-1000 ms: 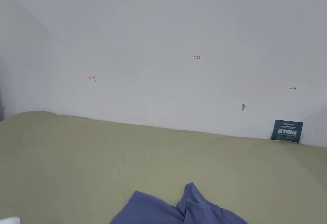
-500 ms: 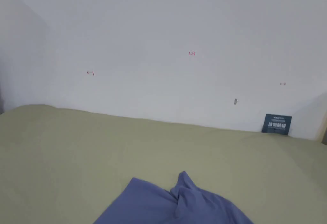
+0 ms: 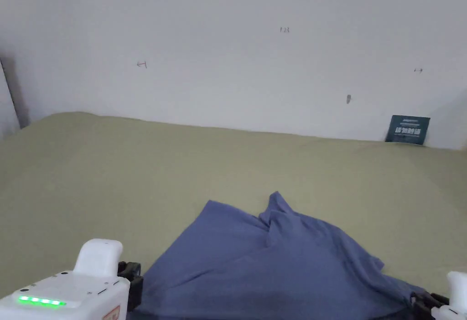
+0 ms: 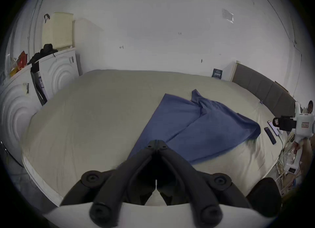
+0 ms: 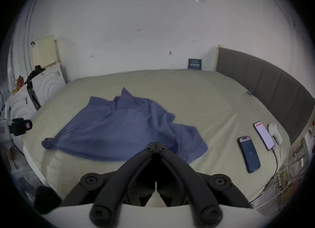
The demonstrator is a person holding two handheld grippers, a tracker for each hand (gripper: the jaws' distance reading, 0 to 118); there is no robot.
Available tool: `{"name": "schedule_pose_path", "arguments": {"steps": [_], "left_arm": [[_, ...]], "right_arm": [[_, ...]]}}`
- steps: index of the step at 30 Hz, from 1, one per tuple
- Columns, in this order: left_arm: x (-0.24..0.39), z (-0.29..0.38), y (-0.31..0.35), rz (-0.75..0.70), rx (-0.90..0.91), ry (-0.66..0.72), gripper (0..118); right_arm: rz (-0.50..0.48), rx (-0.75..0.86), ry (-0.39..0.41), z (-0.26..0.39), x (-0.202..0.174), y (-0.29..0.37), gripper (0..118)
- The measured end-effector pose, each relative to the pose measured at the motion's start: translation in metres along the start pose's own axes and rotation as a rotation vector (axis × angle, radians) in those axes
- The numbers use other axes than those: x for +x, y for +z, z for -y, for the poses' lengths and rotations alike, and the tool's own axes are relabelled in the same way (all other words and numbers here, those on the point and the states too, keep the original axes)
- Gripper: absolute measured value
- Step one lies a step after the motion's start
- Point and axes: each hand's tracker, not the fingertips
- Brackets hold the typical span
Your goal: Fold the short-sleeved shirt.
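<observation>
A blue short-sleeved shirt (image 3: 273, 261) lies rumpled and partly spread on the olive bed sheet (image 3: 114, 175), with a raised fold at its far edge. In the left gripper view my left gripper (image 4: 156, 142) has its jaws shut together with nothing between them, hovering over the shirt's (image 4: 201, 126) near left edge. The right gripper (image 5: 155, 145) is likewise shut and empty, above the shirt's (image 5: 119, 126) near right part. In the head view the left gripper (image 3: 130, 284) sits at the bottom left and the right gripper (image 3: 426, 306) at the bottom right, beside the shirt's corners.
Two phones (image 5: 249, 156) and a white object (image 5: 274, 135) with a cable lie on the bed's right side. A grey padded headboard (image 5: 272, 85) borders the right. White cabinets (image 4: 58, 71) stand at the left. A dark card (image 3: 407, 130) leans on the wall.
The head camera has tilted down, so more of the shirt and bed shows. Both grippers have come into view at the bottom corners. The shirt itself lies as before.
</observation>
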Motion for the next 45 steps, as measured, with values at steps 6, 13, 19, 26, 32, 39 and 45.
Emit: {"name": "schedule_pose_path", "arguments": {"steps": [6,13,19,26,32,39,45], "left_arm": [[-0.06,0.023,-0.017,-0.015,-0.161,0.165,0],[-0.1,0.011,-0.064,-0.025,-0.337,0.187,108],[-0.103,0.022,-0.104,0.007,-0.397,0.226,100],[-0.091,0.049,-0.118,-0.027,-0.374,0.181,5],[-0.071,0.044,-0.106,-0.003,-0.385,0.138,5],[-0.068,0.041,-0.106,0.005,-0.391,0.141,5],[-0.074,0.044,-0.113,0.003,-0.404,0.144,5]], "right_arm": [[-0.02,-0.052,0.028,0.019,-0.002,-0.004,0],[-0.029,-0.085,0.032,0.025,0.001,-0.015,0],[-0.036,-0.112,0.038,0.022,-0.004,-0.019,0],[-0.044,-0.143,0.039,0.017,0.0,-0.043,0],[-0.115,-0.157,0.116,-0.044,-0.005,-0.097,0],[-0.209,-0.234,0.31,-0.175,-0.038,-0.236,0],[-0.203,-0.56,0.456,-0.196,-0.06,-0.357,112]]}}
